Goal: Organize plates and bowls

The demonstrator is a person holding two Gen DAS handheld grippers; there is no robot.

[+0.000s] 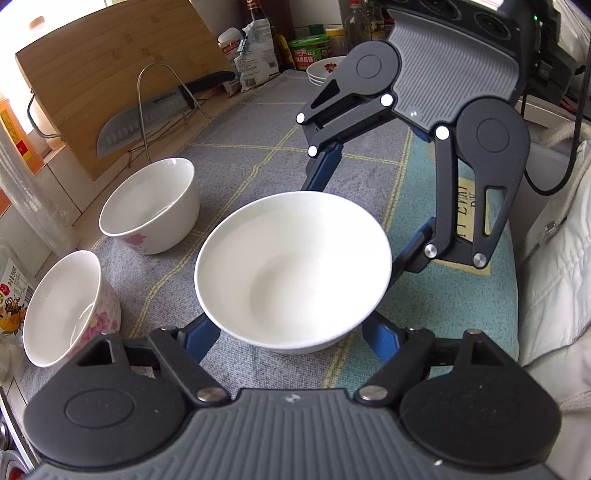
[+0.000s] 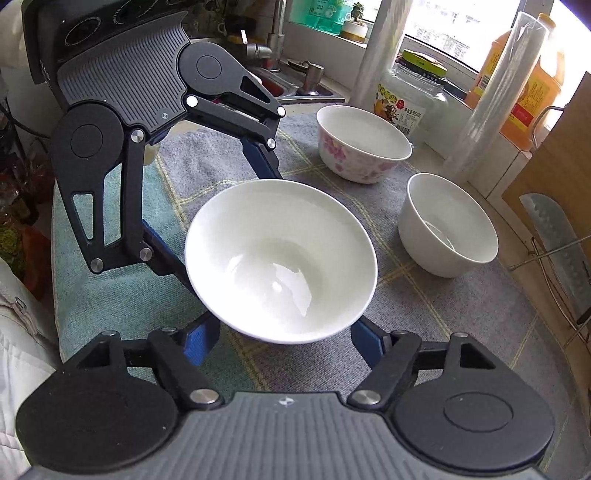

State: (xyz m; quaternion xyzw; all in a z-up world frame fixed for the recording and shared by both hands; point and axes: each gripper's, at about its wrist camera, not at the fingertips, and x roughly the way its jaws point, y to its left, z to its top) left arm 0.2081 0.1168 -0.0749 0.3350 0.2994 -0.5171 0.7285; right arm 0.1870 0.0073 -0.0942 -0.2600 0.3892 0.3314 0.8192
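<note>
Around the white bowl point(image 1: 291, 273), both grippers' fingers point(image 1: 199, 334), angled downward.

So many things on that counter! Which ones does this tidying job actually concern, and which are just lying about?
Job: wide white bowl between both grippers; plain white bowl; flowered bowl; stacked plates.

Lying about: cutting board, knife, oil jug, glass jar, cling film roll.

Bright daylight from the window point(image 2: 461, 33), blown-out glare there, soft shadows, strong fisheye bending at edges.
</note>
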